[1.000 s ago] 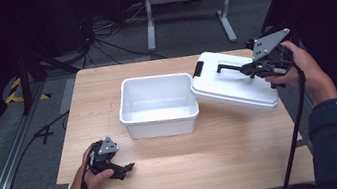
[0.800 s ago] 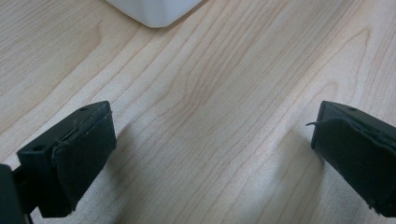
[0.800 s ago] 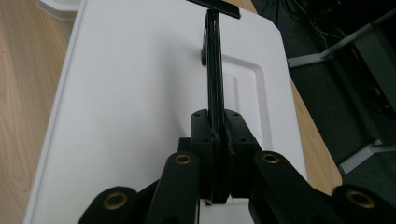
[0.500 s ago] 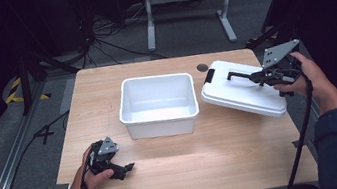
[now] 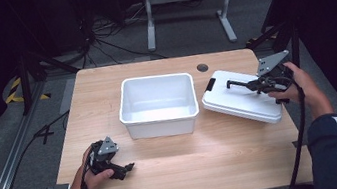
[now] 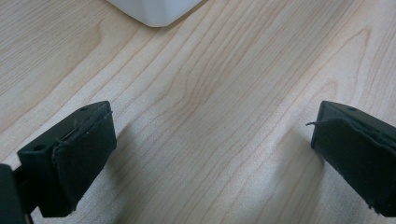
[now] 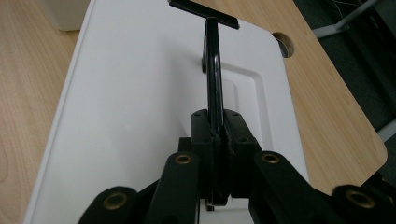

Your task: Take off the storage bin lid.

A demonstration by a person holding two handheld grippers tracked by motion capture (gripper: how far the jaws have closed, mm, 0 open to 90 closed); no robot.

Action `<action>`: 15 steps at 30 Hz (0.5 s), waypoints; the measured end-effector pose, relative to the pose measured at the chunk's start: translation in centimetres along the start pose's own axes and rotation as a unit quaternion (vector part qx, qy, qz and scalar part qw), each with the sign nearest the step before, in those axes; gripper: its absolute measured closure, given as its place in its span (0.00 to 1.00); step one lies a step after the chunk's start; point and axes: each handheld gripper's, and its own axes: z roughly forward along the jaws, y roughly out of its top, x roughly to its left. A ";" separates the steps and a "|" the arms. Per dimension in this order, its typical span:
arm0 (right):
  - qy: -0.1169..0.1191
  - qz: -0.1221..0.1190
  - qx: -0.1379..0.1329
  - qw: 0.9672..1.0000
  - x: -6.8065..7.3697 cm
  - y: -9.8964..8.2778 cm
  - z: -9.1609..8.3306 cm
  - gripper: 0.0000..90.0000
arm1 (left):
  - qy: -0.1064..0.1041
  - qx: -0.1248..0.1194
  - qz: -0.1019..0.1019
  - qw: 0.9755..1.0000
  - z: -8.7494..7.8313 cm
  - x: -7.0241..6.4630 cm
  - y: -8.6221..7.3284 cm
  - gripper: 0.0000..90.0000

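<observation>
Light wood is the surface of the table (image 5: pixel 226 156), which carries everything here. Near its middle stands a white plastic bin (image 5: pixel 158 105), open at the top and with nothing inside. To the right of the bin, close but apart from it, is the white lid (image 5: pixel 238 101), tilted, with its far right end raised off the table. A thin black handle (image 5: pixel 238 84) stands up from the top of the lid.

The right gripper (image 5: pixel 261 84) has its jaws closed tight on this handle; in the right gripper view the handle (image 7: pixel 214 88) runs straight out from between the two pressed jaws, over the lid (image 7: pixel 140 102).

The left gripper (image 5: pixel 126 169) rests low at the near left part of the table, in front of the bin. Its jaws are spread wide with bare wood between them, and one corner of the bin (image 6: pixel 154 11) is seen ahead.
</observation>
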 end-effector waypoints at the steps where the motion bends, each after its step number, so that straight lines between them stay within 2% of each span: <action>1: 0.000 0.000 0.000 1.000 0.0 0.0 0.0 0.94 | 0.000 0.000 0.000 1.000 0.0 0.0 0.0 0.01; 6: 0.013 0.016 -0.005 1.000 -0.1 -0.6 1.5 0.94 | 0.002 0.000 0.002 1.000 0.0 0.0 0.0 0.01; 15: 0.026 0.016 0.012 0.999 0.2 -0.7 4.7 0.94 | 0.002 -0.001 0.002 1.000 0.0 0.0 0.0 0.01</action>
